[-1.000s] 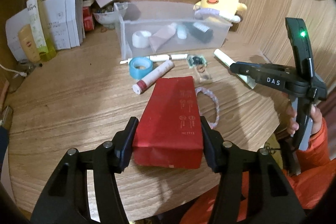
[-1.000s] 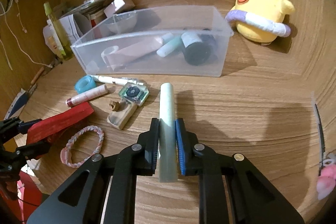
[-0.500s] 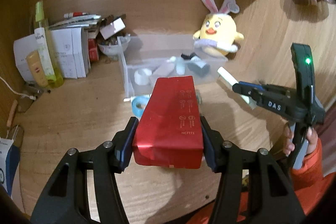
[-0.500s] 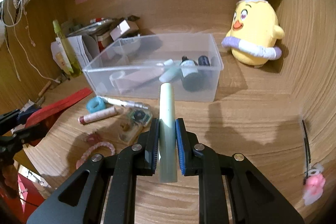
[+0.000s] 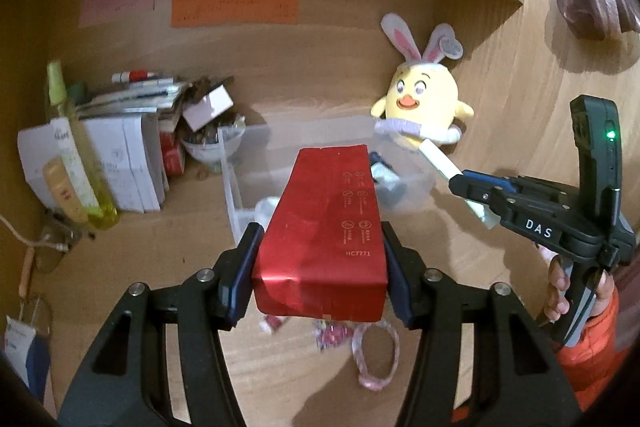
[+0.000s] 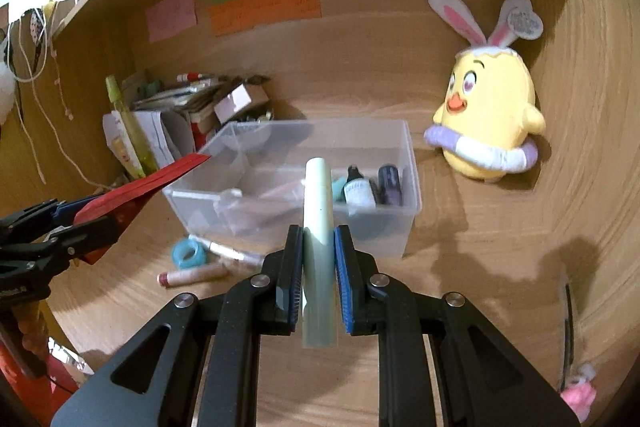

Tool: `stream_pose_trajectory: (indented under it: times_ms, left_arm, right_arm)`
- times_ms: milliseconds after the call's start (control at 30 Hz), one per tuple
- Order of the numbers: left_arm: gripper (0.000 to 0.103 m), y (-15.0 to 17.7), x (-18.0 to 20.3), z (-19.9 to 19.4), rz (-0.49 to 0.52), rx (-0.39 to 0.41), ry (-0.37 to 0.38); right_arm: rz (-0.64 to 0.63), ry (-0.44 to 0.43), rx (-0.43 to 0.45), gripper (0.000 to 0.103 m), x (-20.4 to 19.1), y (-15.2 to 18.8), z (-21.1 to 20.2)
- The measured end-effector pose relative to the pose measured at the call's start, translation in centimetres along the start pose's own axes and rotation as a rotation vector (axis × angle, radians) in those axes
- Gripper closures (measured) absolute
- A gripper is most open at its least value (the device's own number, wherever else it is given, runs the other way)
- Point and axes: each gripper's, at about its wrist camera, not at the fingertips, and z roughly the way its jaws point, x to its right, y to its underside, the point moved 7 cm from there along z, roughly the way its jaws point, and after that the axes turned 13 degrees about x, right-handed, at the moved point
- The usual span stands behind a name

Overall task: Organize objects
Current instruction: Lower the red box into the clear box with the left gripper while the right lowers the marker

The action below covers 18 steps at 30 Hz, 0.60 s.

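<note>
You're clamping the red box (image 5: 324, 223) in your left gripper (image 5: 320, 259), holding it clear above the tabletop (image 5: 160, 239), its far end reaching toward the clear bin (image 6: 408, 187) at twelve o'clock. Your right gripper (image 6: 318, 267) is squeezing the pale green tube (image 6: 318, 227), also off the tabletop, pointing at that bin. The yellow chick toy (image 6: 488, 123) is sitting at two o'clock of the bin

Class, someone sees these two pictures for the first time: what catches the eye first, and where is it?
A red box fills the left view's centre, clamped in the left gripper. A pale green tube stands in the right gripper, before the clear bin. A yellow chick plush sits against the back wall.
</note>
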Motion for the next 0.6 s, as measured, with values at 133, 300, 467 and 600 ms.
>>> stream_pose_trajectory:
  times_ms: [133, 300, 467, 600]
  left_arm:
    - [0.047, -1.4, 0.0, 1.3, -0.006, 0.017, 0.0]
    - [0.047, -2.8, 0.0, 3.2, -0.028, 0.021, 0.003]
    - [0.047, -4.0, -0.1, 5.1, -0.038, 0.024, 0.001]
    - [0.047, -4.6, -0.3, 6.8, -0.046, 0.015, -0.006]
  right_arm:
    - [-0.007, -0.004, 0.026, 0.089, 0.3, -1.5, 0.5]
    - [-0.015, -0.002, 0.056, 0.089, 0.9, -3.4, 1.3]
    - [-0.02, -0.003, 0.071, 0.089, 1.5, -5.0, 2.4]
    - [-0.019, -0.012, 0.066, 0.089, 1.7, -5.7, 3.8]
